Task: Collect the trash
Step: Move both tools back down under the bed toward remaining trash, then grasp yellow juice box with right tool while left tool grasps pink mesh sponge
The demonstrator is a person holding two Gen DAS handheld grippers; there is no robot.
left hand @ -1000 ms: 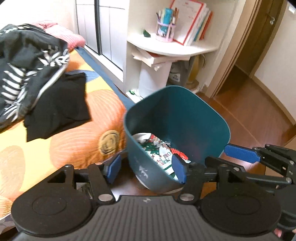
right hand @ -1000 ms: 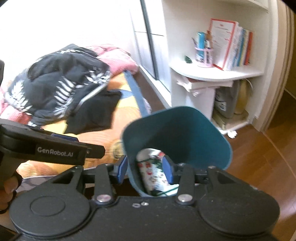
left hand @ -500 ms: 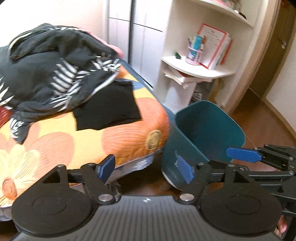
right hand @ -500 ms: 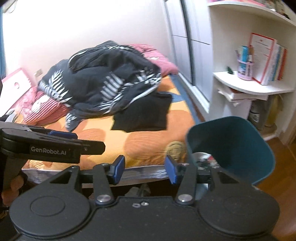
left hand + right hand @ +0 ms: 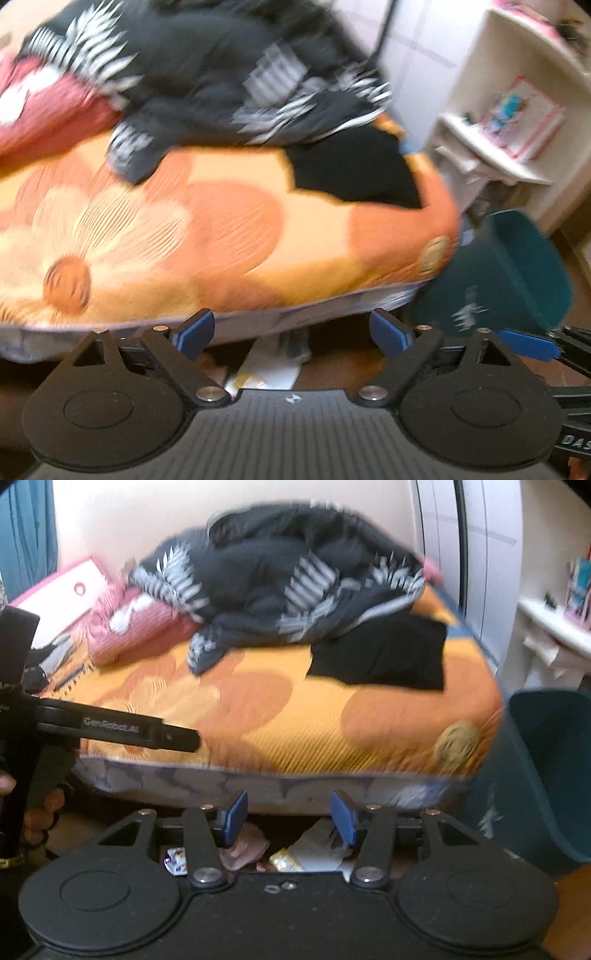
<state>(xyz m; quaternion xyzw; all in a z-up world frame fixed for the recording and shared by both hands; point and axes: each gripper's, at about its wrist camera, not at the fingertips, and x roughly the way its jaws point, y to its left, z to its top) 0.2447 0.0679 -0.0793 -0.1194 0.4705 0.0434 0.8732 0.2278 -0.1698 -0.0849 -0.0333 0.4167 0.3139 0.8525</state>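
Right wrist view: litter on the floor point(image 5: 565, 915) at the foot of the bed point(image 5: 295, 716) — pink wad point(image 5: 245, 849), white wrapper point(image 5: 317, 849), yellow packet point(image 5: 284, 860), small printed wrapper point(image 5: 175, 860). Teal bin point(image 5: 550, 775) stands just beside the bed corner. Advice: lower squarely over a single piece, pinch its bulk, avoid snagging the bedsheet edge. Right claw point(image 5: 290, 818): spread wide, jaws just opened further, nothing between them. Left claw point(image 5: 291, 332): likewise spread, just opened further, empty, above a white wrapper point(image 5: 269, 369).
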